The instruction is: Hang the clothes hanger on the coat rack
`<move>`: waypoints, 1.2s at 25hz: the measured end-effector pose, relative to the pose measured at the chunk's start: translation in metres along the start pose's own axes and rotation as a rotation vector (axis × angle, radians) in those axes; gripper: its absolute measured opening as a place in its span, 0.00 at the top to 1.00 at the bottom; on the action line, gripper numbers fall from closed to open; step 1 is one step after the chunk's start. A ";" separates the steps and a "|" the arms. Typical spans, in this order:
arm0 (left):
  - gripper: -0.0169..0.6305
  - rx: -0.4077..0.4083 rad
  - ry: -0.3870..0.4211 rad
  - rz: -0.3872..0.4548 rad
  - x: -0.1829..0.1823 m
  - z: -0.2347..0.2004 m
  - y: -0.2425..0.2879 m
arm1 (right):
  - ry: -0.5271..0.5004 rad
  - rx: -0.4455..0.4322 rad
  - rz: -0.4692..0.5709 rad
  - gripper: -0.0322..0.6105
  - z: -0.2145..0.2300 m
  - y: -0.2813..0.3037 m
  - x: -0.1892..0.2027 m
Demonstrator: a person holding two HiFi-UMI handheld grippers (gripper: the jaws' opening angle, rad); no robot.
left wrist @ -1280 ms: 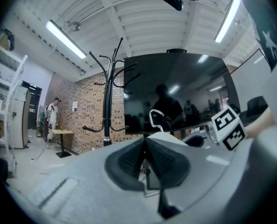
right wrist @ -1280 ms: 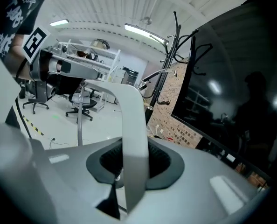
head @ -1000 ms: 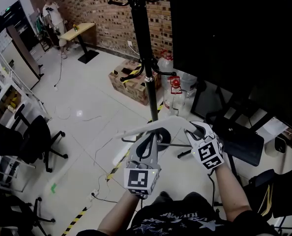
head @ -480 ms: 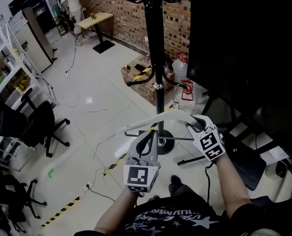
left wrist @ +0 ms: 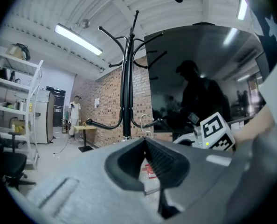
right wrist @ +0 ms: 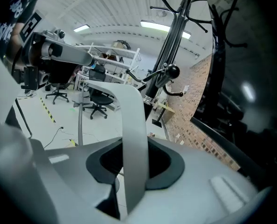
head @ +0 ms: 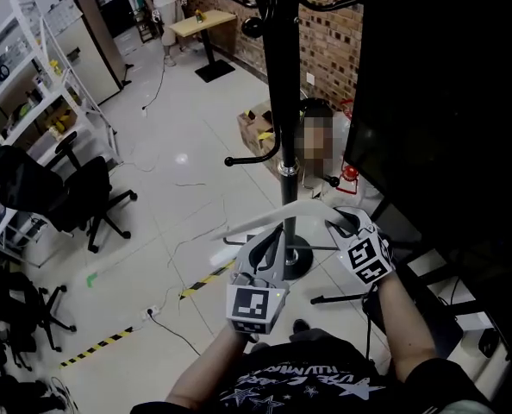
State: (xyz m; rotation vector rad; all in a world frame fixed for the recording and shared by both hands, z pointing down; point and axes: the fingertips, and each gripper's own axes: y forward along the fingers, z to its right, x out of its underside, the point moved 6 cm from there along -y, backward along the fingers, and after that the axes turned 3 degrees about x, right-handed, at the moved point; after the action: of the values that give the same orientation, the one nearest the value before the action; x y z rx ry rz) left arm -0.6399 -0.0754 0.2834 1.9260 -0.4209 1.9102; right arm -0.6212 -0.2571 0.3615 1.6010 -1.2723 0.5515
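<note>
The black coat rack [head: 285, 102] stands straight ahead, its round base [head: 301, 257] on the floor just beyond my grippers; its curved hooks [left wrist: 129, 41] spread at the top. My right gripper [head: 343, 223] is shut on one arm of the white clothes hanger [head: 265, 220], which reaches left across the pole. In the right gripper view the white arm [right wrist: 131, 111] runs up between the jaws of that right gripper [right wrist: 135, 146]. The left gripper [head: 271, 234] sits just under the hanger; in its own view this left gripper [left wrist: 145, 141] is shut with nothing seen between its tips.
A tall black panel [head: 446, 102] fills the right side. Black office chairs [head: 66, 197] and white shelving [head: 32, 102] stand at the left. A cardboard box [head: 258, 128] lies behind the pole by the brick wall. Cables and yellow-black tape [head: 109, 343] cross the floor.
Both grippers have carried the hanger closer to the coat rack pole, which now looms larger and nearer. The right gripper's hold on the hanger is unchanged.
</note>
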 end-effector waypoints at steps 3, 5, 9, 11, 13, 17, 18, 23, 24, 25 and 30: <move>0.97 -0.028 0.006 -0.015 0.017 0.000 0.008 | -0.003 -0.025 0.002 0.80 -0.001 0.014 0.020; 0.97 -0.045 0.005 -0.025 0.023 -0.001 0.013 | -0.017 -0.046 0.004 0.80 -0.001 0.021 0.027; 0.97 -0.065 -0.011 -0.036 0.020 -0.002 0.020 | -0.037 -0.093 -0.006 0.80 0.000 0.031 0.028; 0.97 -0.072 -0.009 -0.040 0.018 -0.001 0.021 | -0.033 -0.106 -0.018 0.80 -0.001 0.034 0.030; 0.97 -0.086 -0.011 -0.048 0.021 -0.002 0.019 | -0.015 -0.125 -0.027 0.80 -0.005 0.038 0.034; 0.97 -0.107 -0.031 -0.069 0.035 -0.004 0.018 | 0.013 -0.127 -0.034 0.82 -0.012 0.042 0.044; 0.97 -0.106 -0.032 -0.073 0.037 -0.003 0.020 | 0.018 -0.122 -0.035 0.82 -0.012 0.043 0.047; 0.97 -0.121 -0.035 -0.066 0.040 -0.001 0.016 | 0.110 -0.156 -0.008 0.81 -0.016 0.048 0.058; 0.97 -0.124 -0.041 -0.065 0.041 -0.002 0.014 | 0.135 -0.162 0.000 0.80 -0.017 0.049 0.058; 0.97 -0.128 -0.046 -0.063 0.042 -0.002 0.013 | 0.153 -0.162 0.008 0.78 -0.017 0.050 0.057; 0.97 -0.146 -0.036 -0.046 0.048 -0.004 0.004 | 0.203 -0.135 0.054 0.72 -0.014 0.048 0.052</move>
State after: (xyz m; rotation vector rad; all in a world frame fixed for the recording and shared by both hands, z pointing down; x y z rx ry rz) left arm -0.6439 -0.0739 0.3320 1.8619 -0.5074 1.7669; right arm -0.6444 -0.2678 0.4290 1.3667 -1.1773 0.6321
